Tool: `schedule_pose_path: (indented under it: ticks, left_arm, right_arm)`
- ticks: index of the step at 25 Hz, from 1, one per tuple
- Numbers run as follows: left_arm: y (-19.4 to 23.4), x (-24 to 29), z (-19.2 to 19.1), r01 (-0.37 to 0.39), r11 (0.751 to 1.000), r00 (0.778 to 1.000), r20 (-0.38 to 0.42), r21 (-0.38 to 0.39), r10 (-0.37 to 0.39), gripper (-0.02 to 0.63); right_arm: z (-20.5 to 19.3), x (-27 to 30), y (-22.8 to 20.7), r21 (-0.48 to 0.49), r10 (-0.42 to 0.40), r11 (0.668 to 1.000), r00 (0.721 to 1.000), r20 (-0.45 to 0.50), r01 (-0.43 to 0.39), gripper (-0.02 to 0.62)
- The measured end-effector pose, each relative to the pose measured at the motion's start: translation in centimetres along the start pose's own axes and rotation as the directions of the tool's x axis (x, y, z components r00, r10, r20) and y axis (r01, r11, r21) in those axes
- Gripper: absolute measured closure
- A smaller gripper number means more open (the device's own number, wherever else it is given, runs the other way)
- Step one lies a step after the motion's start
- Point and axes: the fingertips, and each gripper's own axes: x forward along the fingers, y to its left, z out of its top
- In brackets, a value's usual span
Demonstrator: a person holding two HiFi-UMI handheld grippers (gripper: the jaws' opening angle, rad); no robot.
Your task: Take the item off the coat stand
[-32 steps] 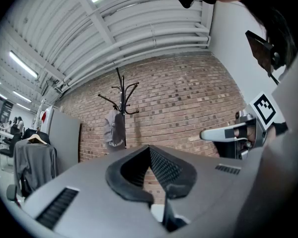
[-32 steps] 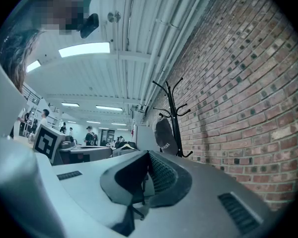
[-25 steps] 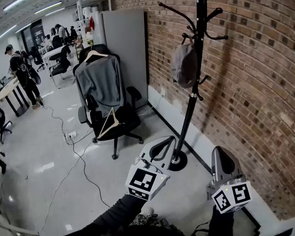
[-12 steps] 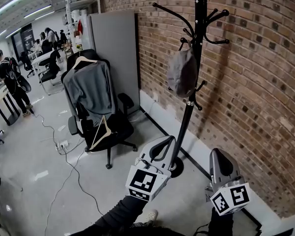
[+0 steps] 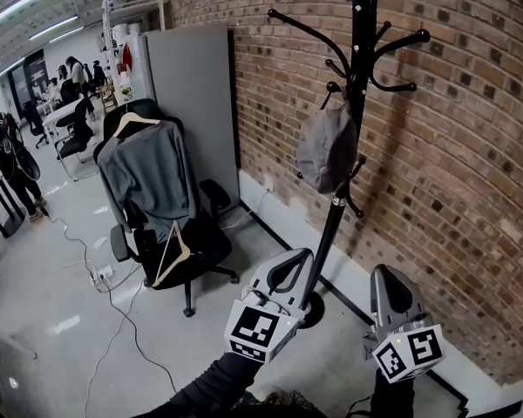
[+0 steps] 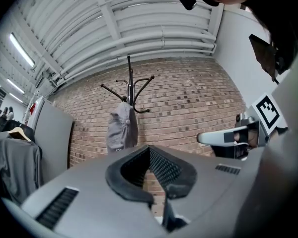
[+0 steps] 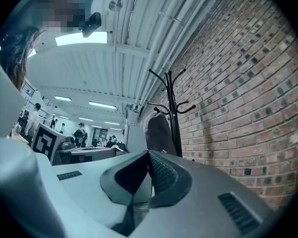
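Grey and floppy, the cap (image 5: 325,151) hangs on the coat stand (image 5: 359,50) at twelve o'clock from my left gripper (image 5: 289,266) and right gripper (image 5: 389,284), both closed and empty; probably light, so I'd pinch its lower fabric.

Grey cap (image 5: 325,151) on coat stand (image 5: 332,233)

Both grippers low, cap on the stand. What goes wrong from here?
1. The left gripper and right gripper are both shut; reaching the grey cap like that would only knock it.
2. The cap hangs from a hook on the slim coat stand; pulling sideways rather than lifting may snag it and rock the stand.
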Motion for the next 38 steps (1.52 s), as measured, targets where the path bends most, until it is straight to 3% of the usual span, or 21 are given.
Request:
schedule_pose_path:
  ticks: [14, 30, 38]
  left_arm:
    - [2.6, 3.1, 0.0, 0.021, 1.0, 1.0, 0.009, -0.002, -0.021, 0.6]
    - [3.7, 6.3, 1.0, -0.096, 0.995, 0.995, 0.043, 0.034, 0.095, 0.595]
    - [4.9, 9.1, 1.7, -0.125, 0.991, 0.992, 0.033, 0.053, 0.124, 0.34]
  right_arm:
    - [-0.3, 3.2, -0.9, -0.008, -0.031, 0.999, 1.0, -0.002, 0.031, 0.586]
    - [-0.8, 5.4, -4.5, 0.01, 0.028, 1.0, 1.0, 0.008, -0.028, 0.586]
    - [-1.0, 6.2, -6.0, 0.022, 0.05, 0.999, 0.999, 0.013, -0.05, 0.586]
